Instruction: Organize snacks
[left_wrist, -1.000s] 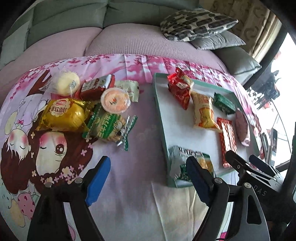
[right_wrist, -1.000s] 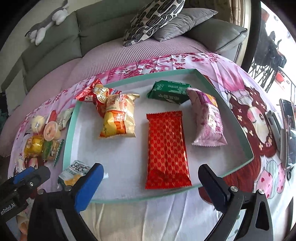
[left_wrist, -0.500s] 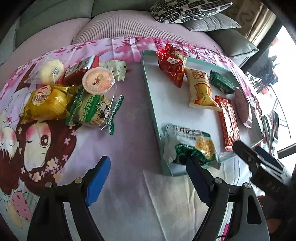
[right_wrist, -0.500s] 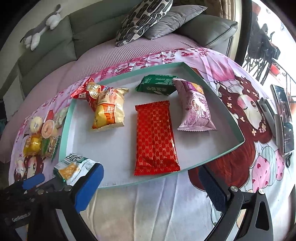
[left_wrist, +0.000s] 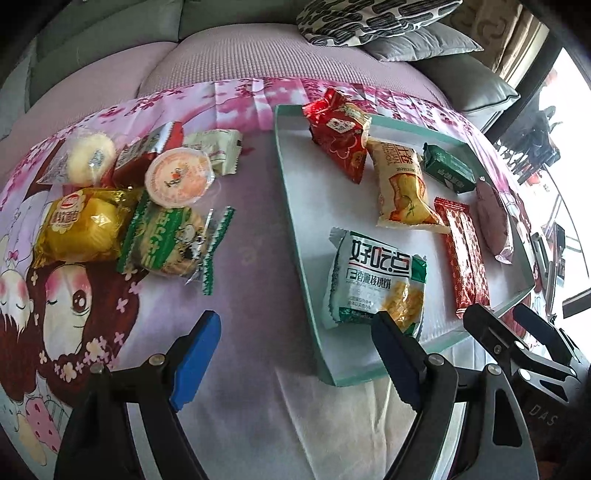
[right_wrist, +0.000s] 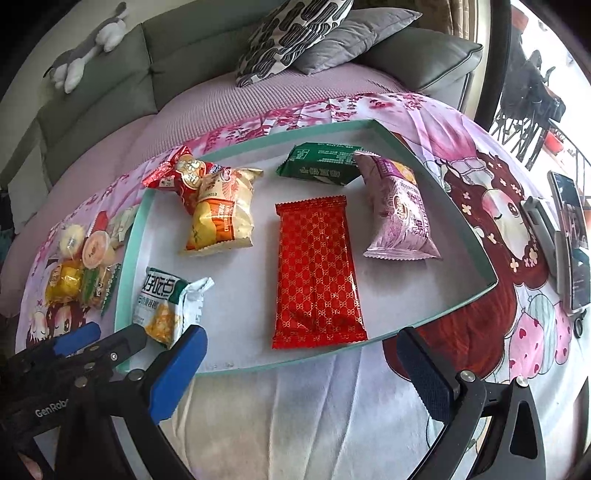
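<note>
Hovering above the pink cartoon-print cloth (left_wrist: 258, 229) on a rounded sofa seat, the left gripper (left_wrist: 295, 354) has its blue-padded fingers (left_wrist: 195, 354) spread wide with nothing between them. Right gripper (right_wrist: 303, 369) likewise wide open and empty, poised just short of the near rim of the tray.

Shallow rectangular tray, white floor with a mint-green rim (left_wrist: 295, 229), lies on the cloth. Inside it:
- white-and-green biscuit packet with black lettering (left_wrist: 373, 280), near-left corner, flat, just ahead of the left gripper's right finger; whether they touch cannot be told
- long flat red wrapper with gold lattice pattern (right_wrist: 317, 273), centre, lengthwise
- cream-and-orange puffed snack bag (right_wrist: 221, 214), left of the red wrapper
- red crinkled packet (right_wrist: 177, 173), far-left corner, partly over the rim and touching the cream bag
- dark green packet (right_wrist: 321, 164), far side
- lilac puffed bag (right_wrist: 399, 210), right side, its top end touching the green packet

Loose pile on the cloth left of the tray: yellow foil-wrapped cake (left_wrist: 81, 225), green-striped clear-wrapped biscuit (left_wrist: 170, 240), round orange-lidded jelly cup (left_wrist: 179, 177), pale round bun in clear wrap (left_wrist: 90, 158), a small red-and-silver packet (left_wrist: 147, 151), a cream sachet (left_wrist: 218, 147).
</note>
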